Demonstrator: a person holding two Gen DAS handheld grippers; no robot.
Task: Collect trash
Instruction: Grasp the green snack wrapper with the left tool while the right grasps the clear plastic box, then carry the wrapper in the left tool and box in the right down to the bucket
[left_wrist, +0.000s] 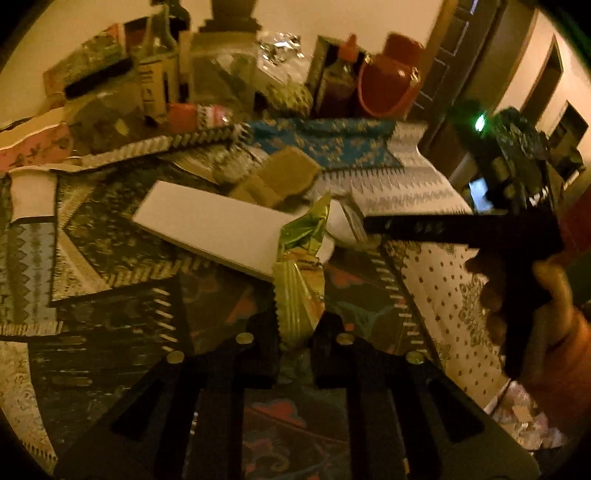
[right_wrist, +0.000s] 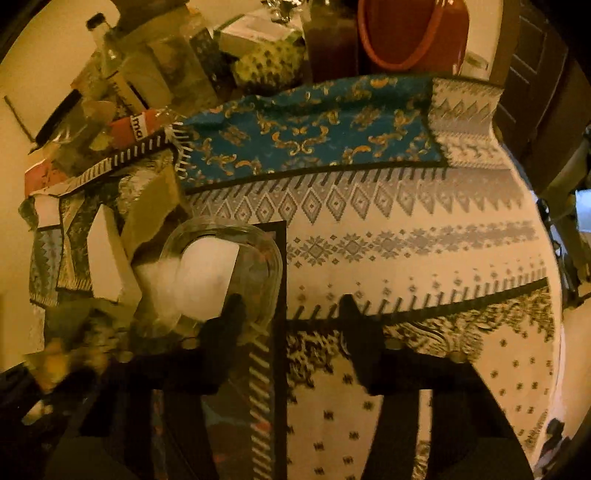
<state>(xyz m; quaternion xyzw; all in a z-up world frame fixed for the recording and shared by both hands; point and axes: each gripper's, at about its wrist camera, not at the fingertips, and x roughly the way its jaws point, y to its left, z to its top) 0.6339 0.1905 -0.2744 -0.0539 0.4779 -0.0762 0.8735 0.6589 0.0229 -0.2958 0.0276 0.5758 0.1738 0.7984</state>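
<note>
A gold and green foil wrapper (left_wrist: 299, 280) lies crumpled on the patterned cloth, and my left gripper (left_wrist: 297, 326) is shut on its lower end. Just beyond it a clear plastic cup (right_wrist: 236, 258) lies on its side with white tissue (right_wrist: 203, 273) inside. My right gripper (right_wrist: 291, 314) hangs over the cup with its jaws apart. Its left finger overlaps the cup's rim and its right finger stands clear over the cloth. In the left wrist view the right gripper (left_wrist: 373, 225) reaches in from the right, held by a hand (left_wrist: 535, 314).
A patchwork tablecloth (right_wrist: 406, 240) covers the table. A white card (left_wrist: 210, 225) and brown cardboard pieces (left_wrist: 284, 177) lie beside the wrapper. Bottles and boxes (left_wrist: 159, 74) and a red bucket (left_wrist: 391, 74) crowd the back. The table's edge drops off at the right.
</note>
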